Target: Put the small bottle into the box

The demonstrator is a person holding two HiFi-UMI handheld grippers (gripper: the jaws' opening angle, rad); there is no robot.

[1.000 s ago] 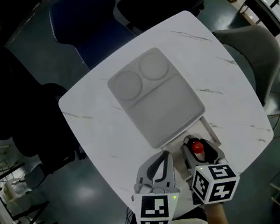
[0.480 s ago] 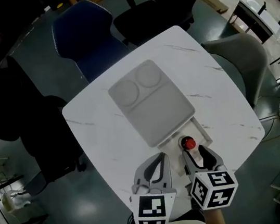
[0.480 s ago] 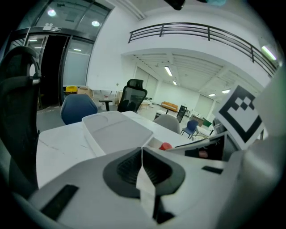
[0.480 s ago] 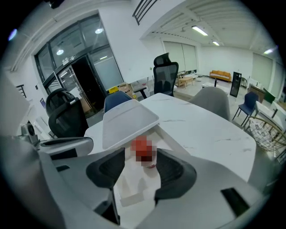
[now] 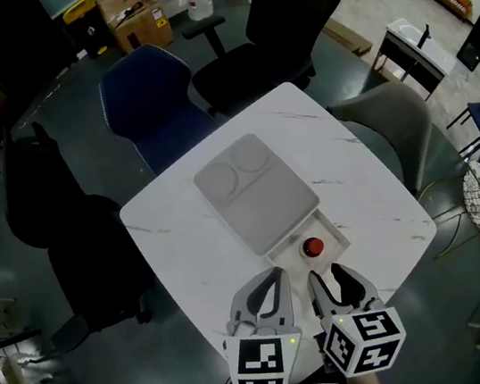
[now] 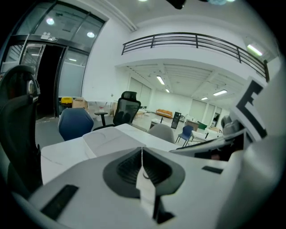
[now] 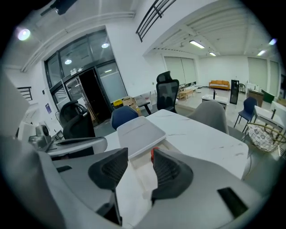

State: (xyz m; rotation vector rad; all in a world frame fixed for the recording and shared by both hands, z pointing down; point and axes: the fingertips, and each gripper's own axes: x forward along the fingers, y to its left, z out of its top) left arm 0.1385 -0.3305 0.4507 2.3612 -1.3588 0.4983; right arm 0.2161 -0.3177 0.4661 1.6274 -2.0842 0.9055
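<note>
The small bottle's red cap shows in the open end of the white box, which lies on the marble table. The box's grey-white lid is slid back and covers the rest. My right gripper stands open and empty just short of the box, apart from the bottle. In the right gripper view the red cap peeks past the right pad, beyond the right gripper. My left gripper is shut and empty beside it, its pads meeting in the left gripper view.
A blue chair and a black chair stand at the table's far side. A grey chair is on the right and a black chair on the left. Cardboard boxes sit on the floor beyond.
My right gripper has let go of the bottle, left it in the box and drawn back toward me. Both grippers sit nearer the table's front edge.
</note>
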